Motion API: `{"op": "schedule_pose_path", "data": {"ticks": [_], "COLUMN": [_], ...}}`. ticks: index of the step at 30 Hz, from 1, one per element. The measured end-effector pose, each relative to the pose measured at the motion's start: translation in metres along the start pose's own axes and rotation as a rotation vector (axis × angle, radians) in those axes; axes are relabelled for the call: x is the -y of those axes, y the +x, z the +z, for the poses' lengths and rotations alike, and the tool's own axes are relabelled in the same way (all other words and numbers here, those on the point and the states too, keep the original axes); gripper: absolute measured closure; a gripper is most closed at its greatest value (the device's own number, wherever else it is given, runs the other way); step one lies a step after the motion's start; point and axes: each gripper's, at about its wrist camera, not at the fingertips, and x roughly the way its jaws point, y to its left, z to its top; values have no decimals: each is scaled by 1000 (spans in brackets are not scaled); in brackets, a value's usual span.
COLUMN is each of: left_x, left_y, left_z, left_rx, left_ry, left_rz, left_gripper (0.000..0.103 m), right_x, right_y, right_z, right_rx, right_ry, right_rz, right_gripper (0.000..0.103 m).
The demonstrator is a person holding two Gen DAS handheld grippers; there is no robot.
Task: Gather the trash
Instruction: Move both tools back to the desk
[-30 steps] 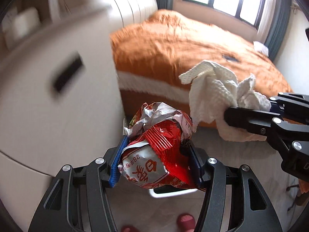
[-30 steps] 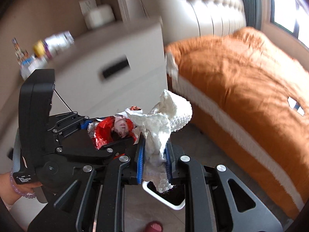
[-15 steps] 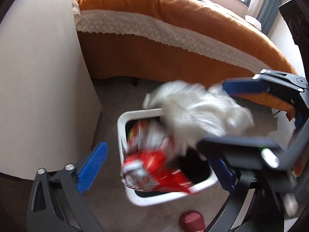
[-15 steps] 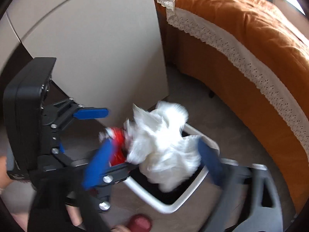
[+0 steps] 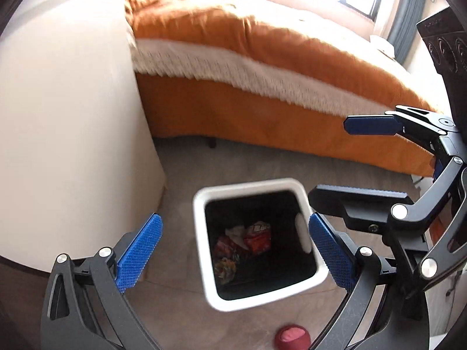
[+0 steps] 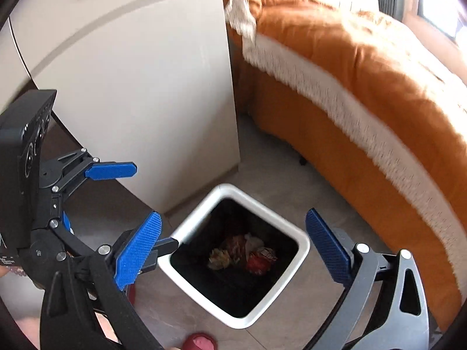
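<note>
A white square trash bin (image 5: 201,204) with a black inside stands on the floor below both grippers; it also shows in the right wrist view (image 6: 303,242). A red snack wrapper (image 5: 258,237) and a white crumpled tissue (image 5: 235,230) lie at its bottom, seen too in the right wrist view as wrapper (image 6: 259,261) and tissue (image 6: 252,242). My left gripper (image 5: 233,253) is open and empty above the bin. My right gripper (image 6: 233,248) is open and empty above the bin, and shows at the right of the left wrist view (image 5: 362,157).
A cream bedside cabinet (image 5: 67,116) stands left of the bin. A bed with an orange cover (image 5: 277,58) and white lace trim runs behind and to the right. A red slipper toe (image 5: 292,337) is near the bin on the grey floor (image 5: 186,163).
Both grippers opened over the bin. The red wrapper and the white tissue fell from the jaws and now lie at the bin's bottom.
</note>
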Motion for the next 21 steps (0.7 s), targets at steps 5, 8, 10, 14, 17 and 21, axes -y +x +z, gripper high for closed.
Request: {"op": "schedule_pose_path", "data": {"ticks": [5, 8, 10, 14, 17, 21], "left_x": [-4, -7, -8, -16, -30, -60], "left_y": [-83, -131, -171, -248, -310, -376], "left_z": [43, 65, 85, 111, 123, 125], "left_rx": [58, 97, 136, 204, 256, 306], "left_ry": [-12, -43, -67, -120, -150, -199], "left_rz": [42, 44, 54, 82, 161, 275], "left_gripper": [5, 5, 5, 5, 5, 5], "right_x": [-20, -35, -51, -82, -114, -153], "right_y": [-66, -113, -147, -202, -240, -272], "right_z": [52, 89, 114, 157, 190, 225], "right_rx": [73, 130, 178, 254, 320, 384], "right_ry": [-20, -23, -38, -78, -120, -160], "right_rz": [-5, 5, 3, 30, 57, 101], "right_gripper": [4, 4, 4, 4, 4, 4]}}
